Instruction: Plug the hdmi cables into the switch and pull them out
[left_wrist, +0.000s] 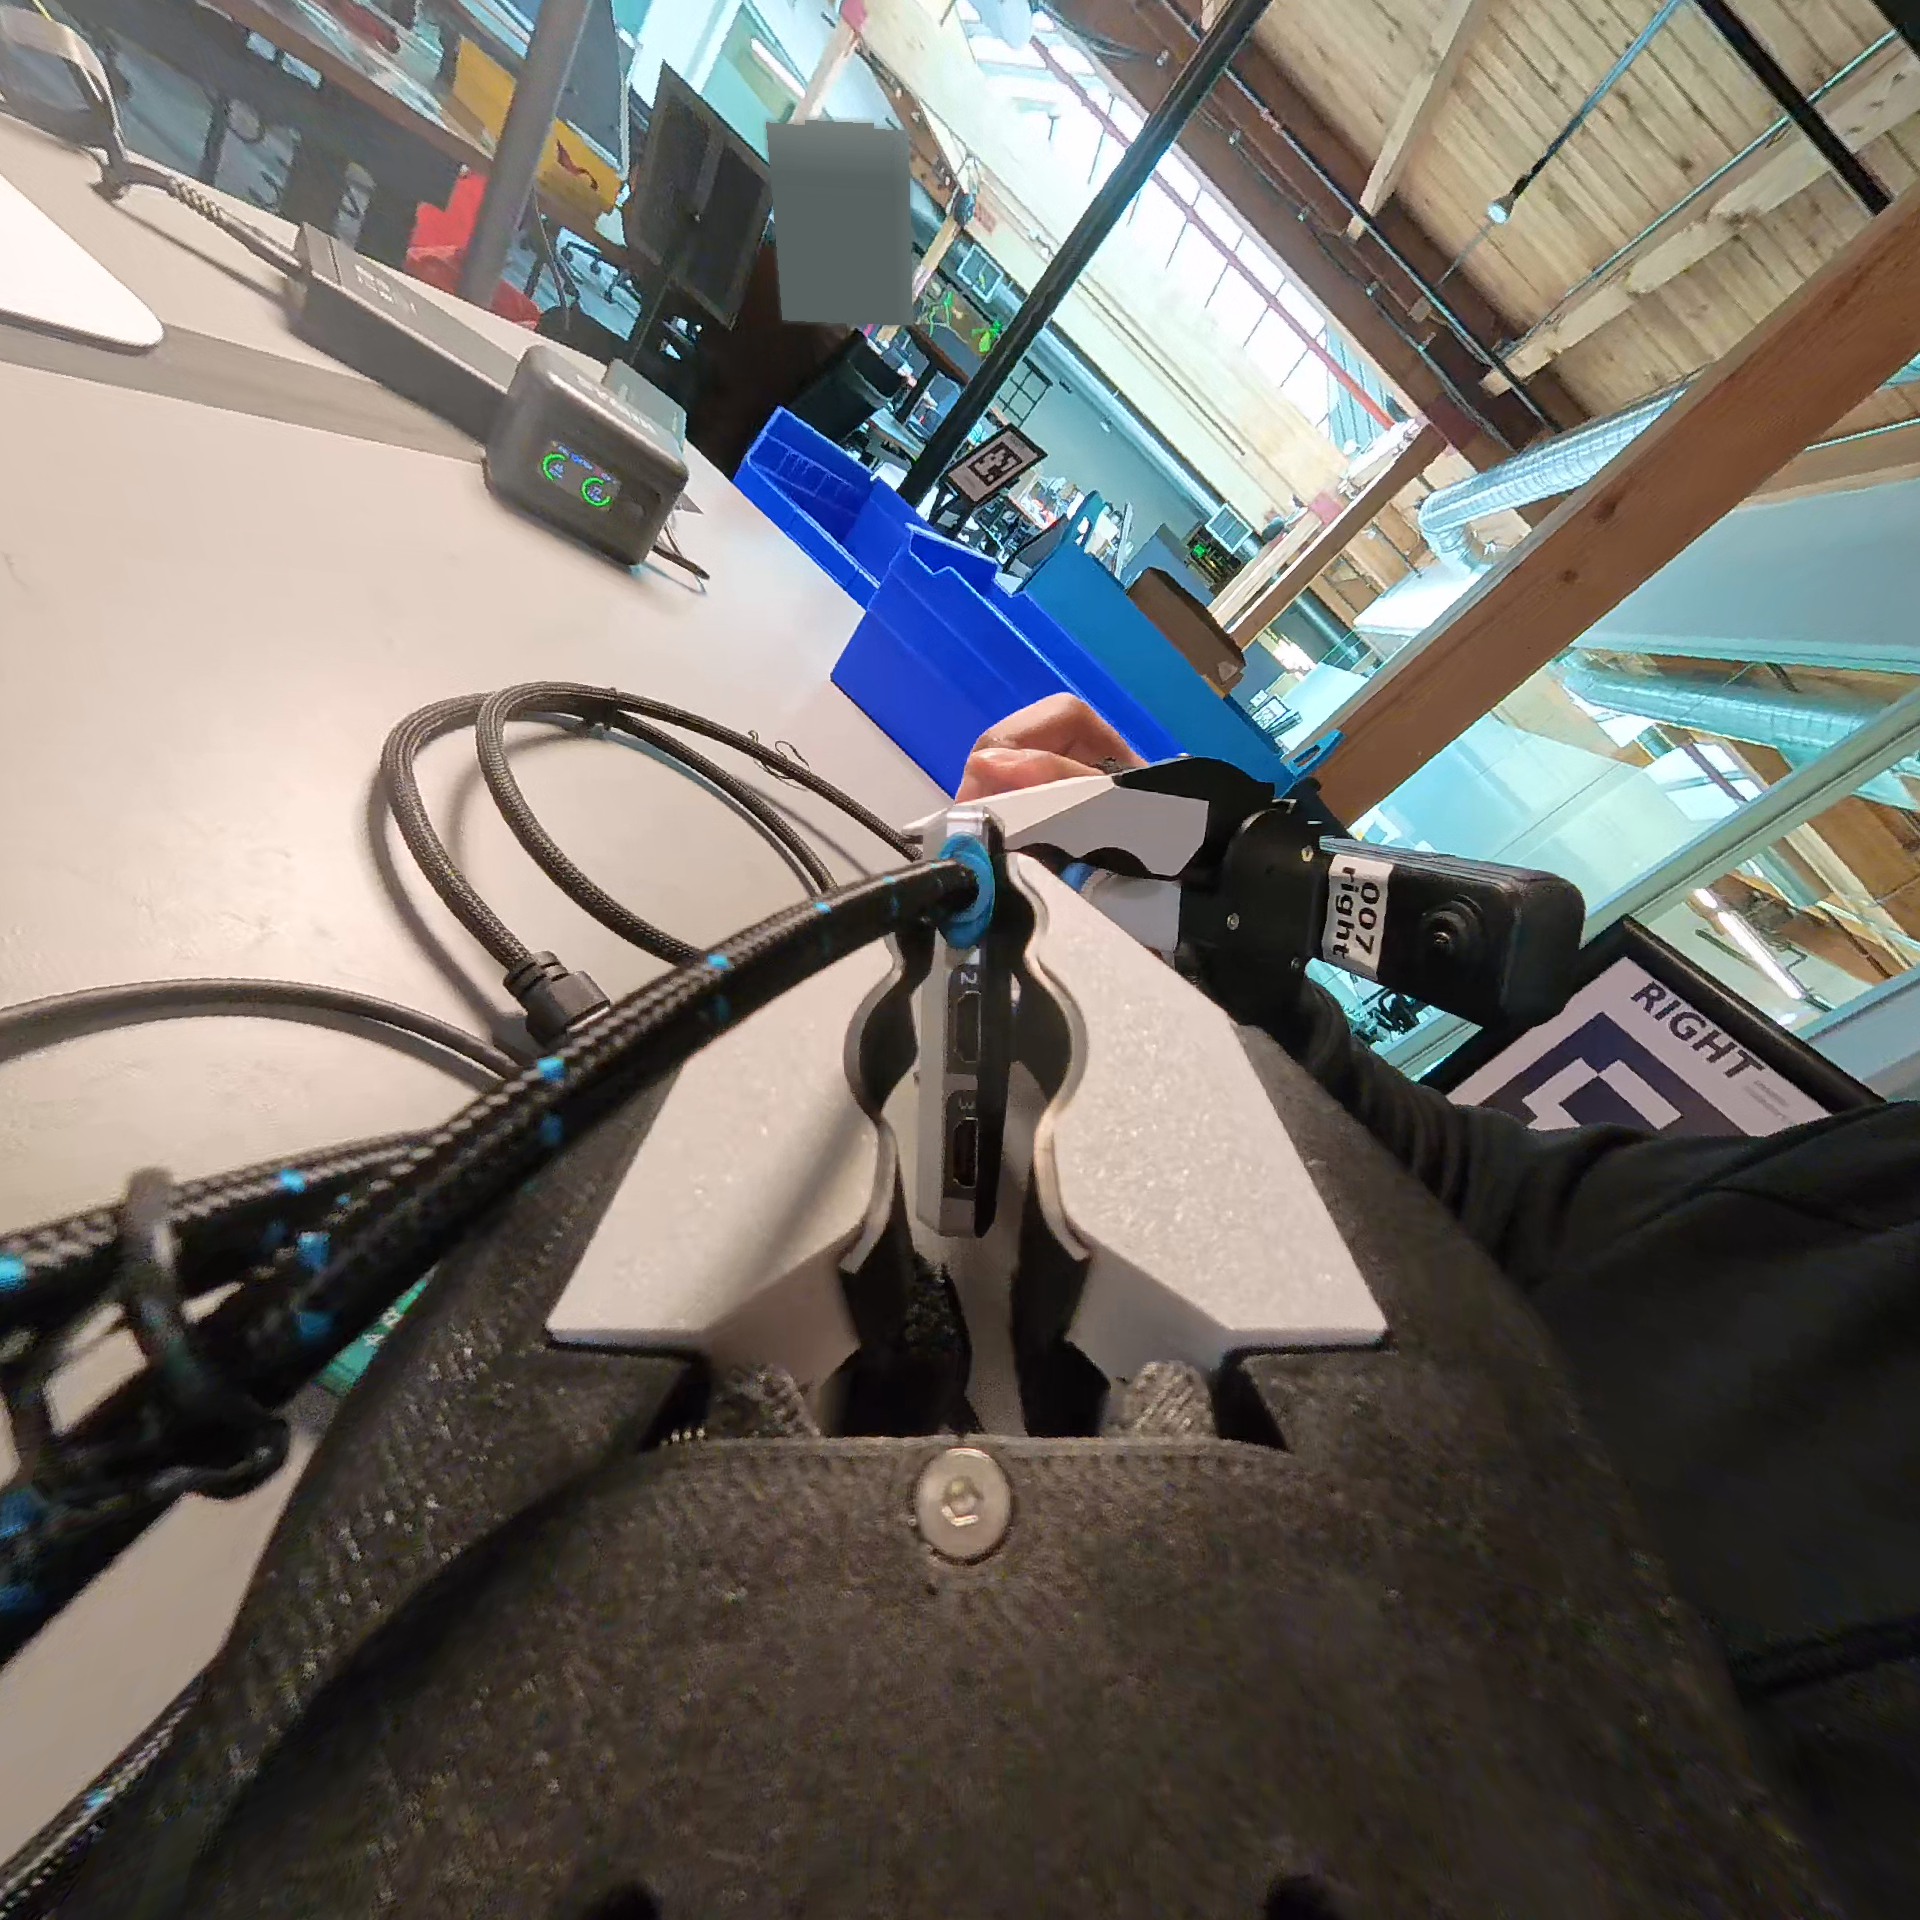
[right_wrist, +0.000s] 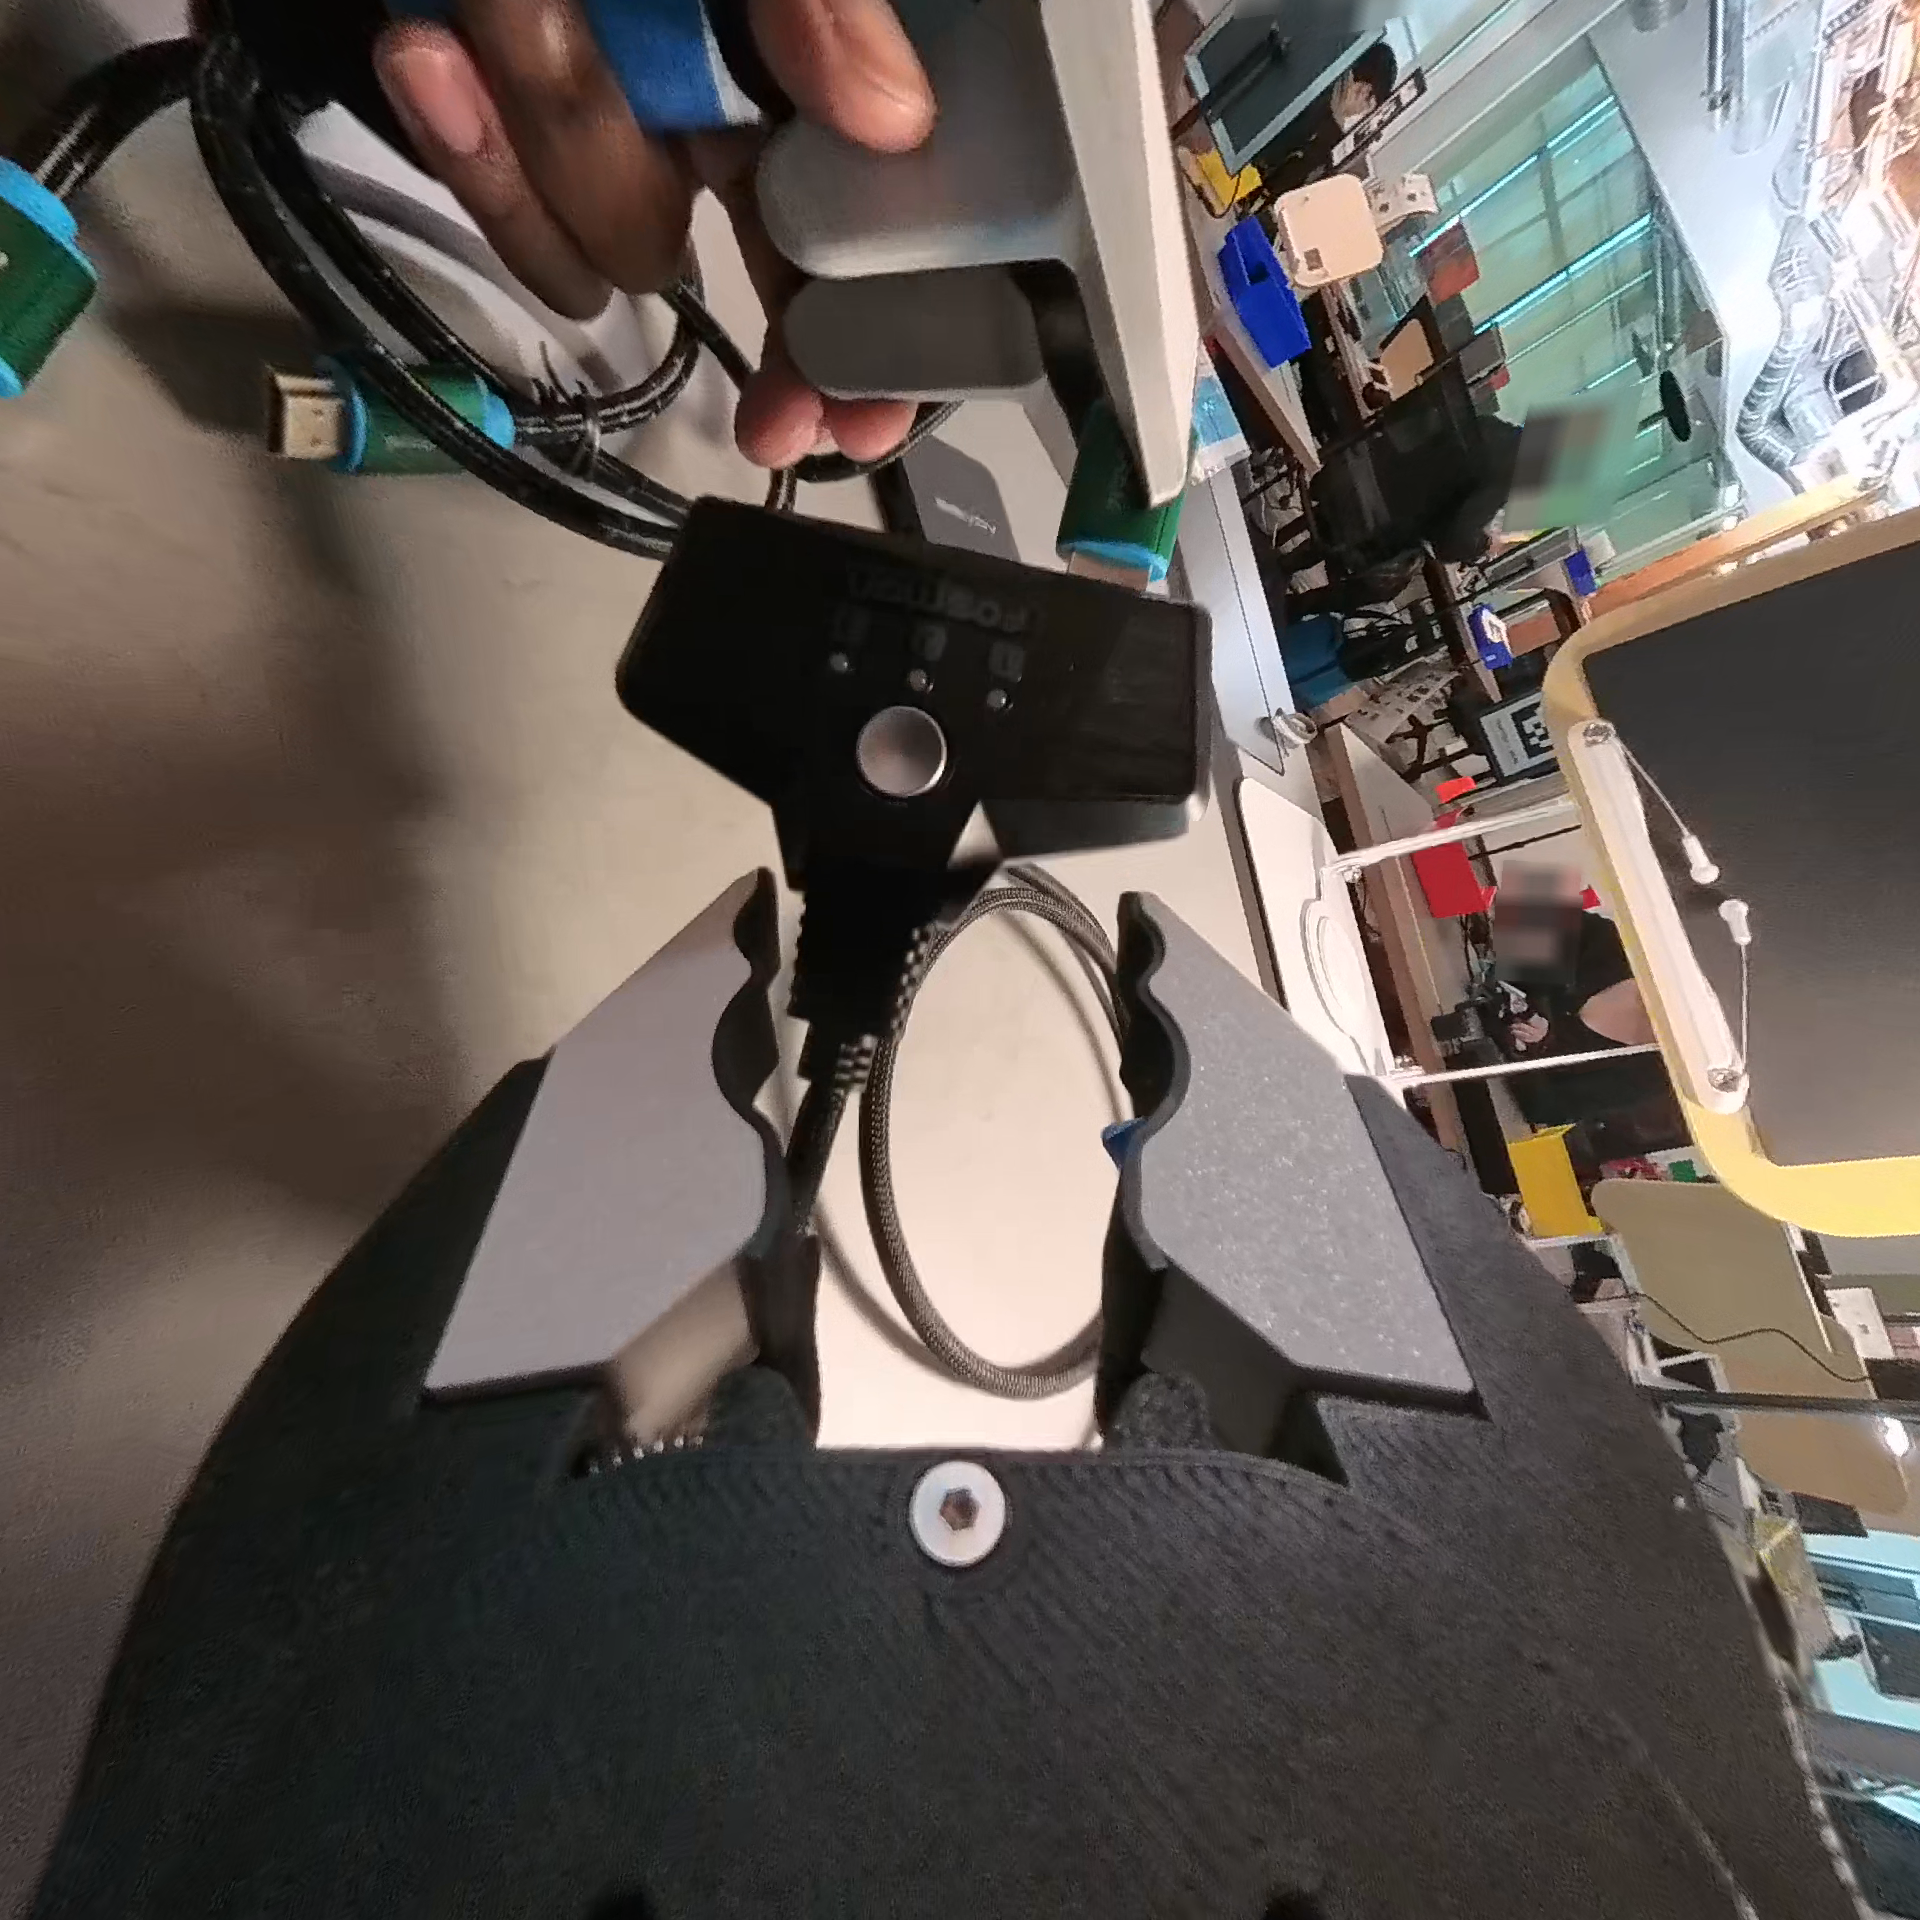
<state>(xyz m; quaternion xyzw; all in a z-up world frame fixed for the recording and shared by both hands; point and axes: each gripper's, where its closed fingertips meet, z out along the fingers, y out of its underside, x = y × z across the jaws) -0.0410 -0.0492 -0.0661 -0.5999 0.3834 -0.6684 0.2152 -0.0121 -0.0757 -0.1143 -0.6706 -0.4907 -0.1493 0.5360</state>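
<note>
My left gripper is shut on the slim HDMI switch and holds it edge-on above the grey table. Two empty ports face me. A black cable with blue flecks is plugged into the far port by a blue-collared plug. In the right wrist view the switch shows its black face and round button. My right gripper is open, its fingers on either side of the switch's own braided lead without touching it. A green plug meets the switch's far edge. Two loose green plugs lie at the left.
A hand shows beyond the switch, on a grey and blue part. The right gripper's camera housing is close on the right. On the table are a black cable loop, a dark box with green lights, blue bins and a silver stand base. Tip to tip, the grippers are about 7 cm apart.
</note>
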